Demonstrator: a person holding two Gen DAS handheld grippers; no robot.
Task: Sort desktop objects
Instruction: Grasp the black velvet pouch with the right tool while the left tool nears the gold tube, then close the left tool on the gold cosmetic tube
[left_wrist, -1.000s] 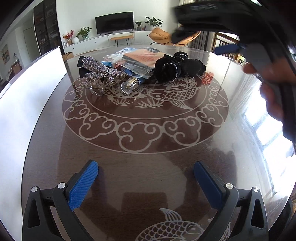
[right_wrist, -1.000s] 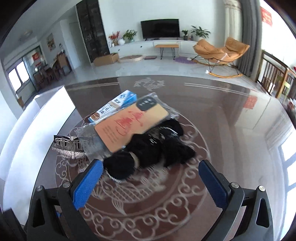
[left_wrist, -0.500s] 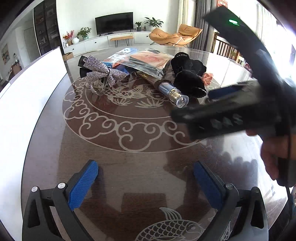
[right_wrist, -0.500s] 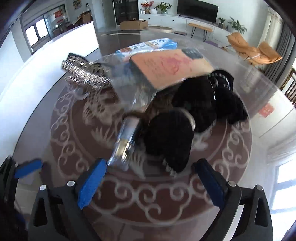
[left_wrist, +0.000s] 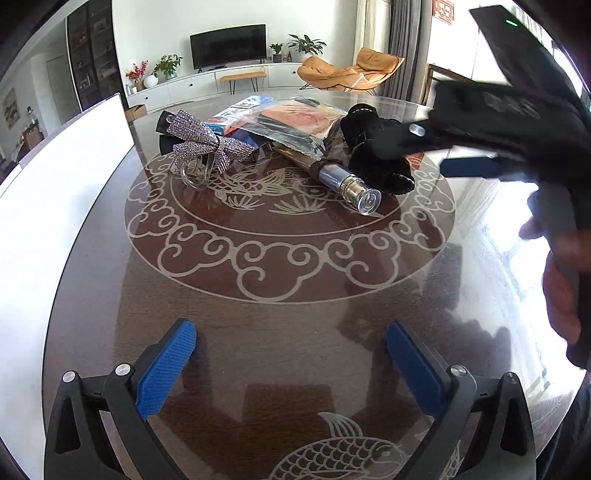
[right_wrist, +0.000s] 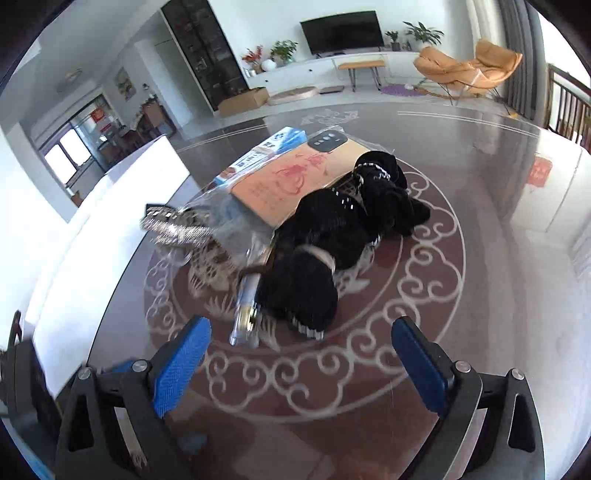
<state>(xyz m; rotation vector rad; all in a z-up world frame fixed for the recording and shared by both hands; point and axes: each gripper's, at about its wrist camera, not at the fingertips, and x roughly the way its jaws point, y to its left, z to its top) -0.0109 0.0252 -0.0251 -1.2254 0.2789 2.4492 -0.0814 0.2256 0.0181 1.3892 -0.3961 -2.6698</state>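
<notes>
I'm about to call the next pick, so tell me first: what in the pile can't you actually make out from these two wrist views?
- Umbrella: only the handle end shows; the black fluffy item and plastic bag cover the rest in both views.
- Blue box: print too small, mostly under the bag.
- Rhinestone bow clip: motion-blurred in the right wrist view.
- Right gripper: blurred in the left wrist view, hiding the table behind it.

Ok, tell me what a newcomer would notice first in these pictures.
First, the heap of things at the middle of the round glass-topped table: a glittery silver bow at its left, black fuzzy hair accessories at its right, a bagged orange booklet behind. A silver-ended umbrella handle pokes out toward the camera. The right hand-held gripper hangs over the heap, open and empty.
</notes>
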